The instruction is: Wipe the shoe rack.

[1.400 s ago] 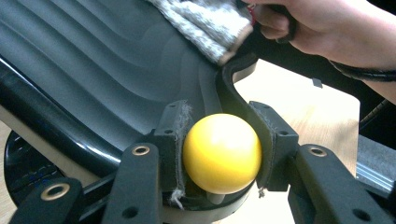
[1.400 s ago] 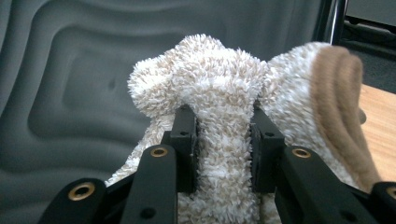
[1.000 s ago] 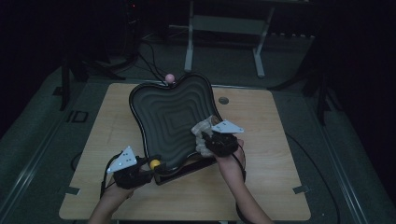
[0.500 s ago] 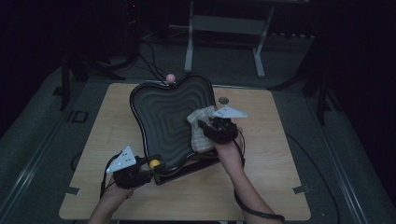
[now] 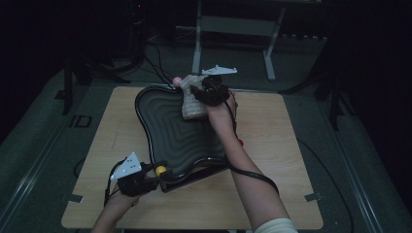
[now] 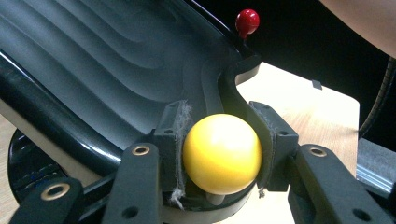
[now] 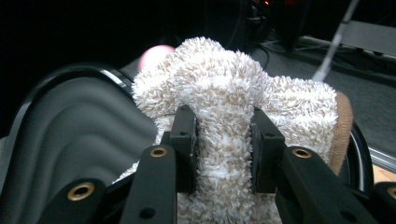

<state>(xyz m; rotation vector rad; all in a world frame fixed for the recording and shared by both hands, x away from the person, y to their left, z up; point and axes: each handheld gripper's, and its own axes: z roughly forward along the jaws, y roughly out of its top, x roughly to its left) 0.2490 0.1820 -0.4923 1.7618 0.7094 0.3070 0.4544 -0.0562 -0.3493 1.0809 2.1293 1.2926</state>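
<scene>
a wooden desk carries one black tray with stepped ridges inside, lying from the near left part of the desk up to its far edge. three round knobs stand around the tray's rim: a yellow knob at the near left corner, a red knob on the right side, and a pink knob at the far end. the left gripper sits near the desk's near left corner, its jaws closed on the yellow knob, with the pads pressing both sides of the ball. the right gripper is over the tray's far right rim, close to the desk's far edge, and its jaws are clamped on one fluffy cream cloth that bulges out above and beside them. the cloth hangs against the far inner slope of the tray, just beside the pink knob, which the cloth partly hides in the right gripper view. the person's right forearm crosses the tray's right rim and hides the red knob's foot in the high view. the desk's right half is bare wood, as is a strip along the left edge. beyond the far edge, cables and a metal frame stand on the dark floor.
</scene>
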